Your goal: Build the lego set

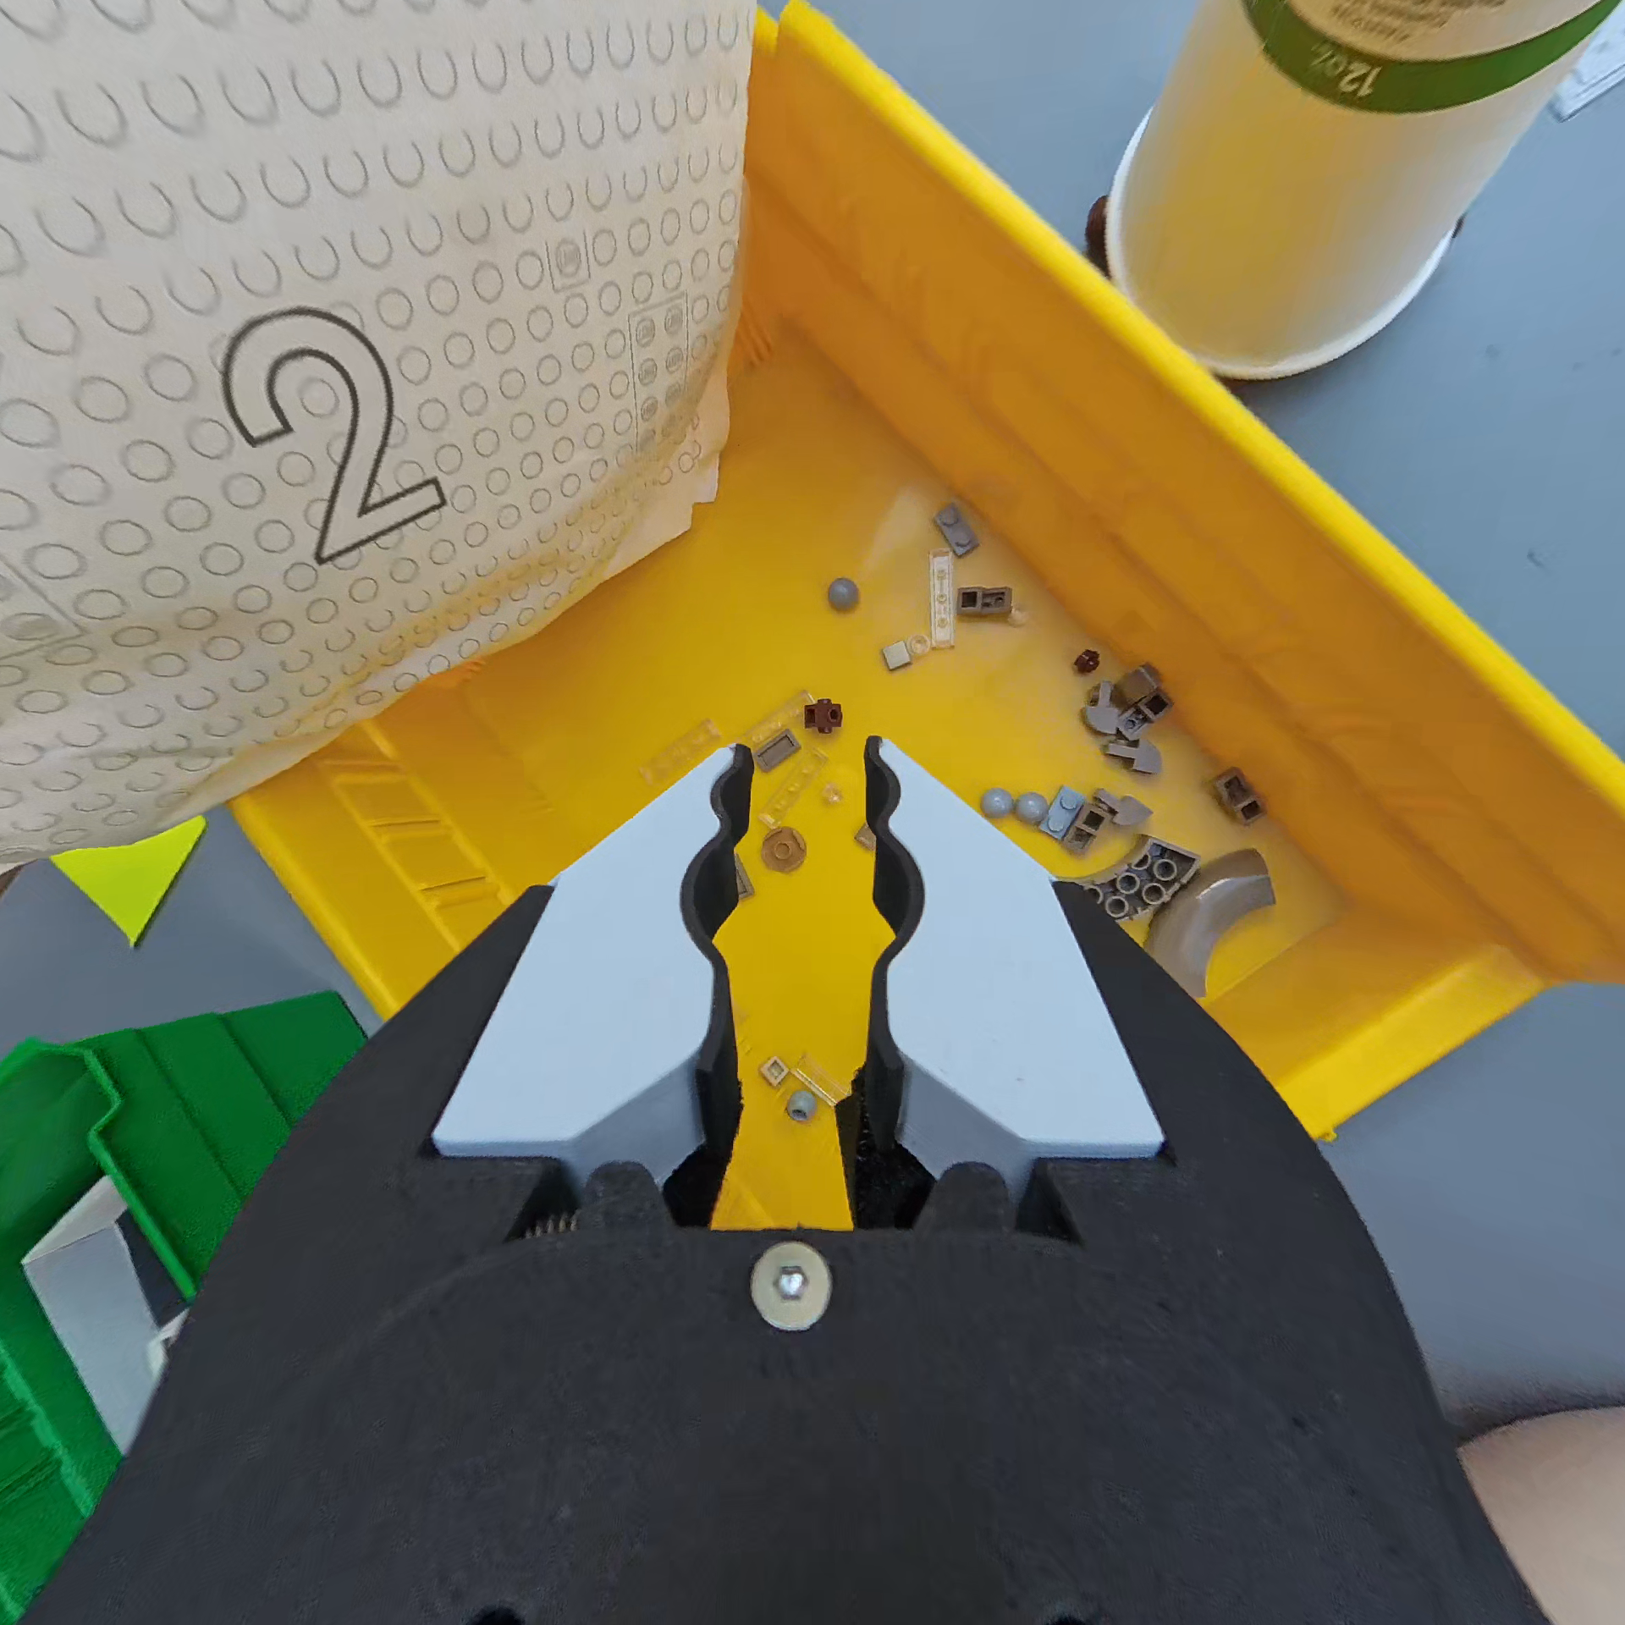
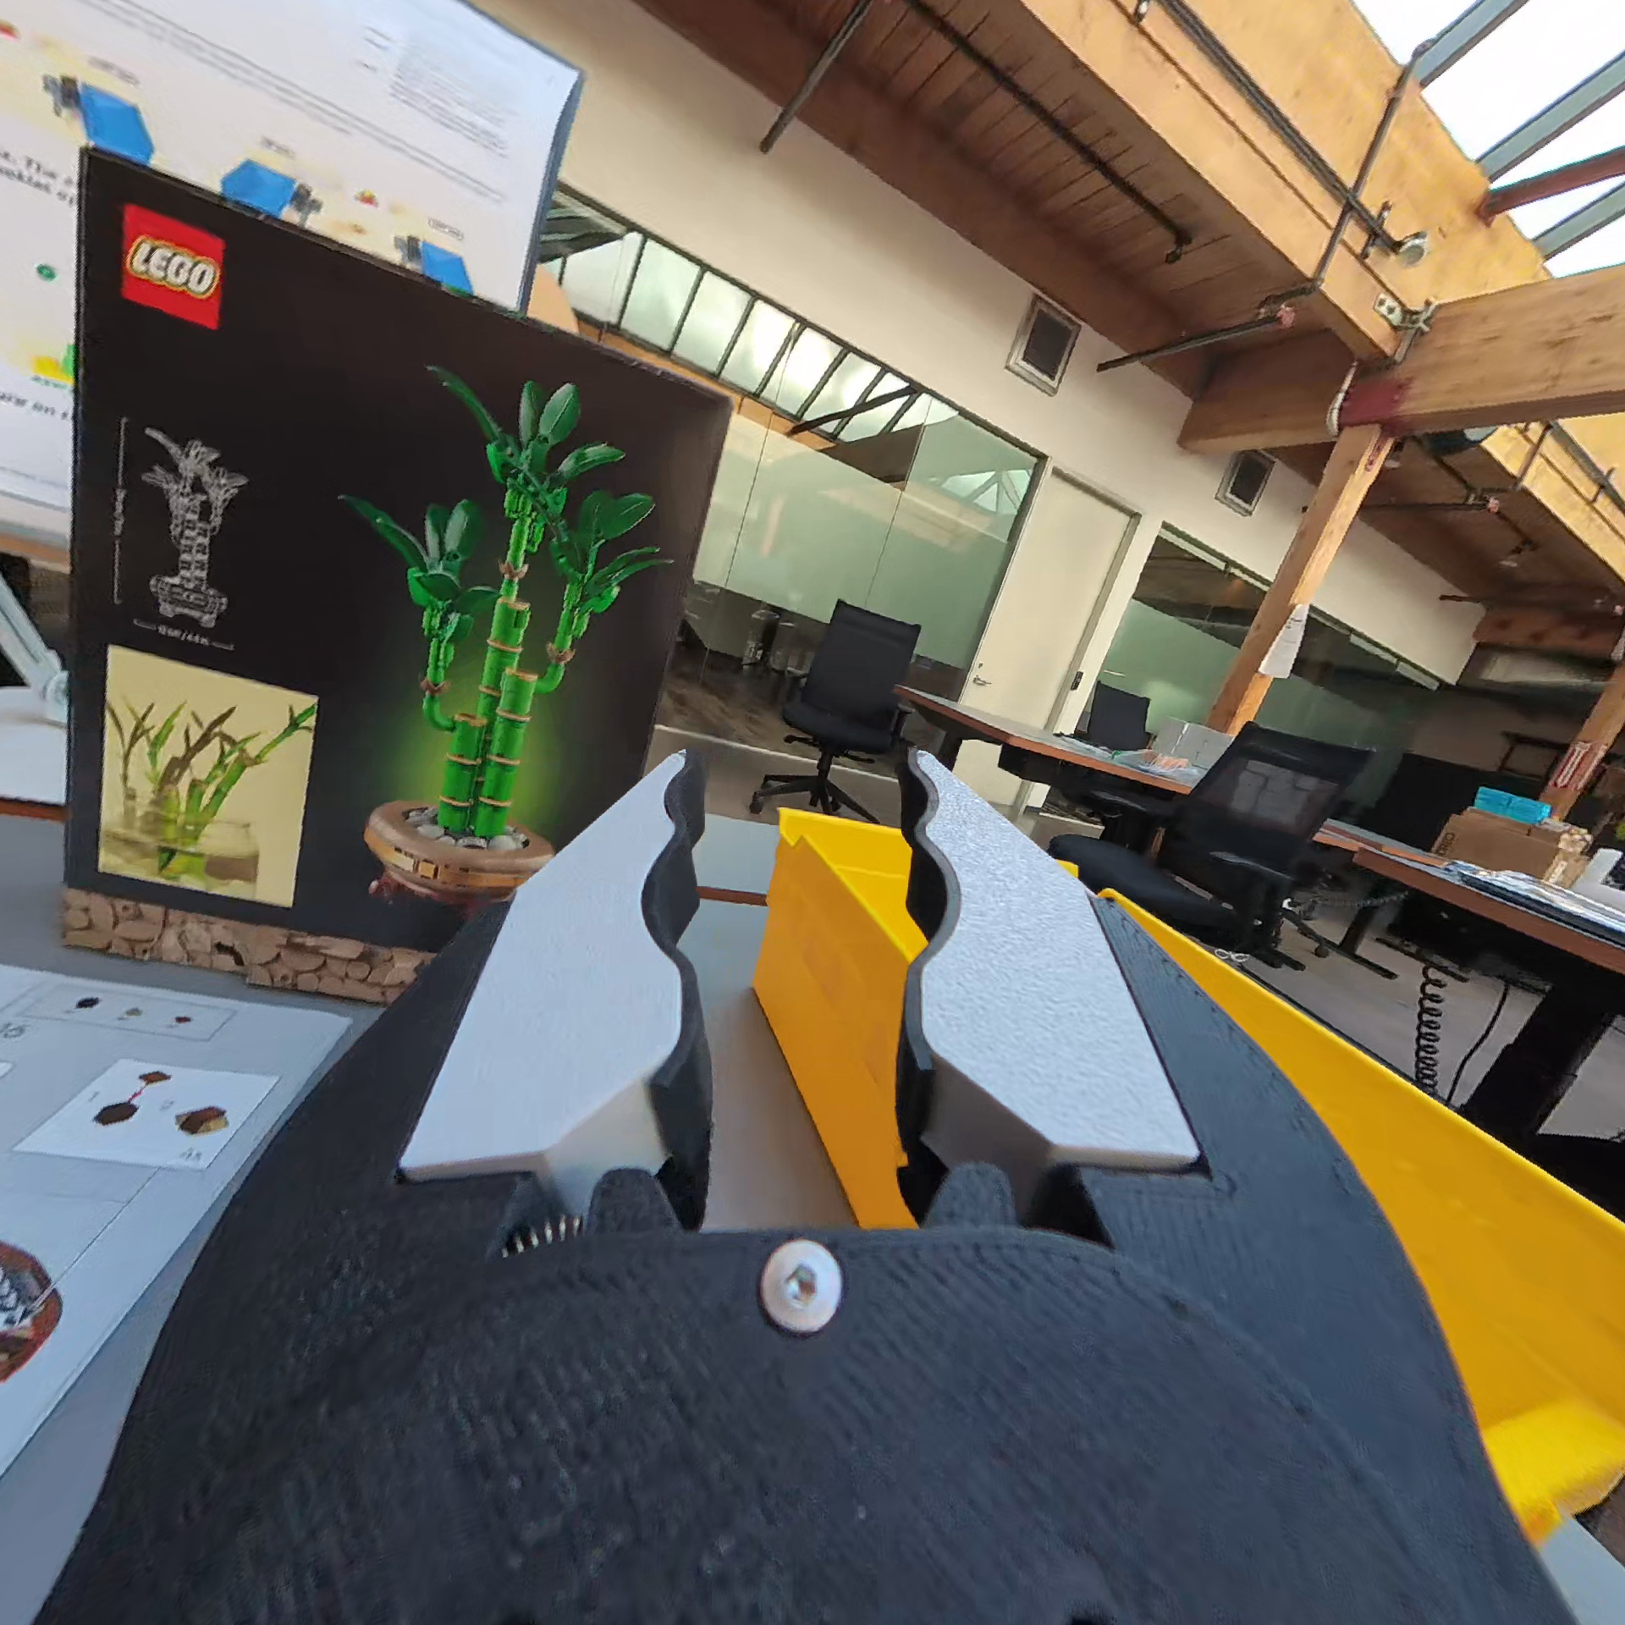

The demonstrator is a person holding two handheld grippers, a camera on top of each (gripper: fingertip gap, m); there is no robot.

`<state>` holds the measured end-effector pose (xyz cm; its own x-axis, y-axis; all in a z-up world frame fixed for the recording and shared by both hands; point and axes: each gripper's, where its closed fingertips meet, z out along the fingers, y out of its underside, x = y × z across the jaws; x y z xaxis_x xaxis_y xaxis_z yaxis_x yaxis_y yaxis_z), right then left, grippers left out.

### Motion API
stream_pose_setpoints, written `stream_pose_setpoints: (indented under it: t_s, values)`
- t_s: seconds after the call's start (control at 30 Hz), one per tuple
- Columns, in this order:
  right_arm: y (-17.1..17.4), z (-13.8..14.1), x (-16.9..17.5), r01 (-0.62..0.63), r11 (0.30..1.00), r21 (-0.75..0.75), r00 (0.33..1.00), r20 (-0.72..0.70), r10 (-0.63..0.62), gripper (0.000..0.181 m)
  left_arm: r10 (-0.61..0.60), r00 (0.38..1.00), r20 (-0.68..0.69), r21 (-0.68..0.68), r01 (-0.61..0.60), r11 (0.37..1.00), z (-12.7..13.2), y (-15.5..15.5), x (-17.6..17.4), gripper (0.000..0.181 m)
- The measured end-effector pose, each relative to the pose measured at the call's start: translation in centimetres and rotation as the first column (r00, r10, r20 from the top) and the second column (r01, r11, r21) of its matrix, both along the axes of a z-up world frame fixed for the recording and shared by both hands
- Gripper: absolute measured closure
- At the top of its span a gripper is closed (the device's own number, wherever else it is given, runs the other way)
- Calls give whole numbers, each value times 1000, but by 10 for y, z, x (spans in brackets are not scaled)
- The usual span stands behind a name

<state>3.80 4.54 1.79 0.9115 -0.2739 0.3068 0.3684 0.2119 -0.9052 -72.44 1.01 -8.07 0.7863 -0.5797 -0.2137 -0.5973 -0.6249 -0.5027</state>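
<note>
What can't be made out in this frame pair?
- Left wrist view: the paper bag covers the far corner of the yellow tray; its contents are hidden.
- Left wrist view: the left gripper hides the tray floor beneath it.
- Left wrist view: the clear pieces are too faint to identify.
- Right wrist view: the instruction booklet is cut off by the left edge and the right gripper.

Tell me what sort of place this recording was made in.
Most likely an open-plan office or studio used as a workspace. The right wrist view shows long desks with black office chairs, glass-walled rooms behind them, and exposed wooden beams overhead. The lego box stands on a grey table.
</note>
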Motion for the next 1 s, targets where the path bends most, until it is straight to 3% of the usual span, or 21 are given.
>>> stream_pose_setpoints:
  t_s: [0.1, 0.27, 0.57, 0.77, 0.87, 1.0]
  values:
    - [6, -15, -4, -2, 997, -76, 999, 45, 6, 137, 18, 1000, 10, -70, -17, 997, -23, 5, -3, 159]
    - [5, -18, -1, 7, 997, -72, 1000, 14, -6, 137, 50, 998, -28, -158, -53, 986, -55, 11, -11, 153]
    - [0, -22, 21, 21, 998, -61, 992, -121, -28, 140, 60, 998, -32, -204, -65, 977, -79, 20, -12, 159]
    - [2, -26, 24, 19, 997, -78, 990, -140, -30, 141, 55, 998, -28, -188, -60, 980, -80, 23, -10, 156]
    - [3, -27, 23, 14, 996, -83, 991, -134, -25, 143, 35, 999, -3, -178, -35, 983, -79, 25, -5, 169]
    - [3, -27, 24, 4, 997, -81, 988, -153, -17, 143, 39, 999, 5, -126, -38, 991, -67, 30, -7, 170]
